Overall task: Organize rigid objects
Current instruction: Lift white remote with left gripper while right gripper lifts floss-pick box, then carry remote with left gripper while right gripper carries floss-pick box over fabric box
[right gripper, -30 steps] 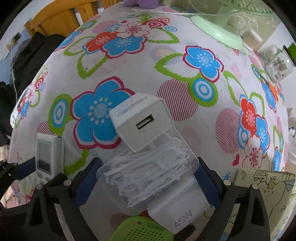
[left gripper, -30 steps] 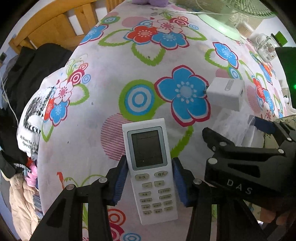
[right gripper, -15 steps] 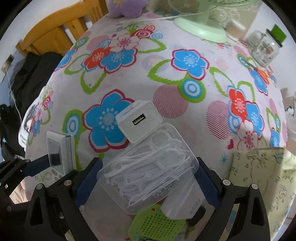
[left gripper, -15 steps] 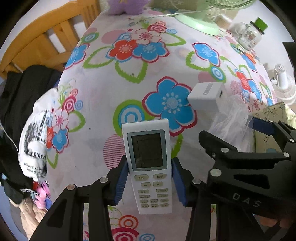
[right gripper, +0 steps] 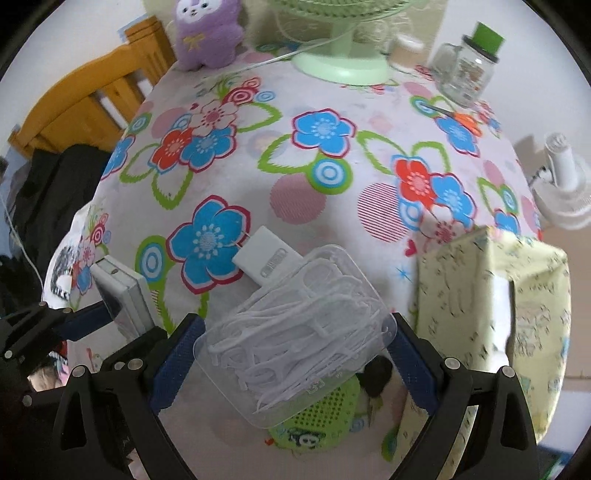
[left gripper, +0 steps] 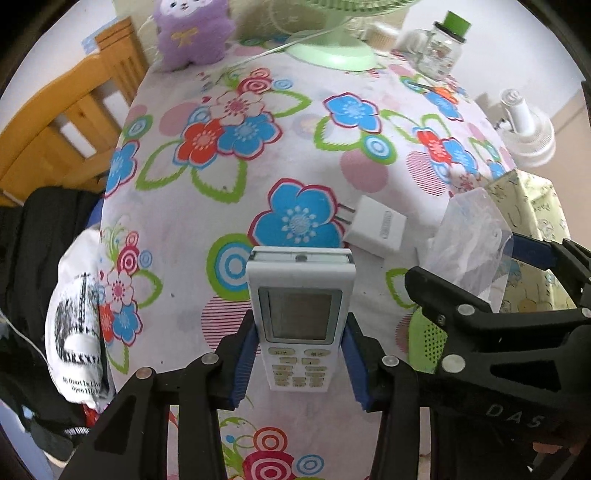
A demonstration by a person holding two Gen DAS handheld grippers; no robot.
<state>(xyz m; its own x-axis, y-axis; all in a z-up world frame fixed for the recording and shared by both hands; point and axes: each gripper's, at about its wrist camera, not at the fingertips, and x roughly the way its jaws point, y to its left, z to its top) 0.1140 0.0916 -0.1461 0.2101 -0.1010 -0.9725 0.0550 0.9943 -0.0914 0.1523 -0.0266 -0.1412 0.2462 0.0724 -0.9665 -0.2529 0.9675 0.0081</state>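
My left gripper (left gripper: 300,356) holds a white remote control (left gripper: 299,317) with a grey screen, lifted above the flowered tablecloth (left gripper: 221,206). Its jaws are closing, and the blue pads press the remote's sides. In the right wrist view, my right gripper (right gripper: 293,354) is shut on a clear plastic box of white floss picks (right gripper: 295,332), also off the table. The remote (right gripper: 123,299) shows at the left there. A white charger block (right gripper: 266,254) lies flat on the cloth just beyond the floss box.
A green perforated item (right gripper: 325,410) lies under the floss box. A pale yellow patterned box (right gripper: 491,306) stands to the right. At the far edge are a green fan base (right gripper: 340,62), a glass jar (right gripper: 469,70) and a purple plush (right gripper: 207,33). Dark clothes (left gripper: 48,240) hang off the left.
Both grippers have risen and rolled, carrying the remote and the floss box up from the cloth. More of the far table has come into view. The charger stays on the table.
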